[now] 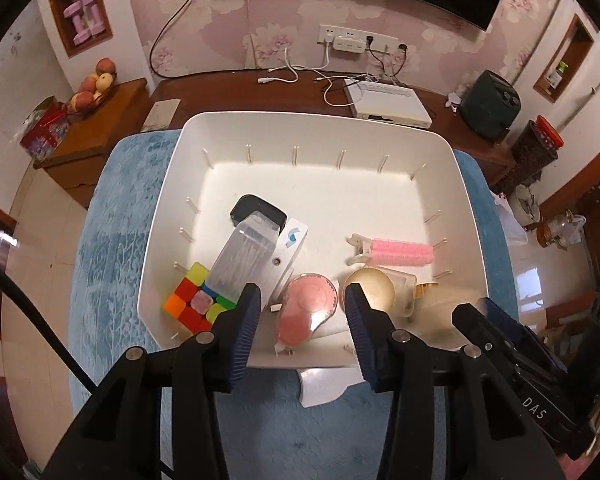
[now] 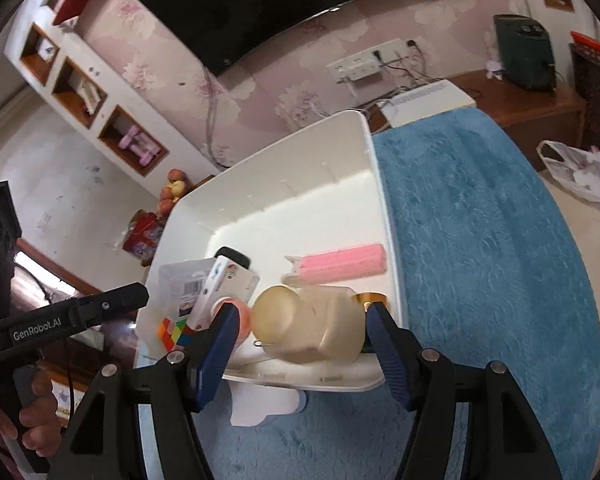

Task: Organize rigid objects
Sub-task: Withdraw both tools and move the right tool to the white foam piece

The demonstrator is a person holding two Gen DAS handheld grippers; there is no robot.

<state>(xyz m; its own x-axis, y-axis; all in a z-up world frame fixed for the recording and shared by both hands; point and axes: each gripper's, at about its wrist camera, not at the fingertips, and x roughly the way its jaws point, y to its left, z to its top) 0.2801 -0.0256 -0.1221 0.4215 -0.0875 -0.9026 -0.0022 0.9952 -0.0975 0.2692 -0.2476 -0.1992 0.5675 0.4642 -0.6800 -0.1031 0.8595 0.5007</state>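
Note:
A white bin (image 1: 300,118) on a blue cloth (image 1: 112,220) holds several items. A colour cube (image 1: 192,300) lies at its near left, with a clear plastic box (image 1: 244,256), a black case (image 1: 258,208) and a white carton (image 1: 290,252) beside it. My left gripper (image 1: 304,312) hovers open over a pink round item in clear packaging (image 1: 308,312), its pads apart from it. A cream jar (image 2: 308,328) lies on its side between my right gripper's (image 2: 302,311) open pads, with small gaps on both sides. A pink hair roller (image 2: 340,266) and a gold lid (image 2: 370,298) lie near it.
A piece of white paper (image 1: 324,388) sticks out from under the bin's near rim. Behind the bin, a wooden cabinet (image 1: 228,90) carries a white box (image 1: 388,104) and cables. A person's hand (image 2: 32,420) grips the left tool. Bare blue cloth (image 2: 480,240) stretches to the bin's right.

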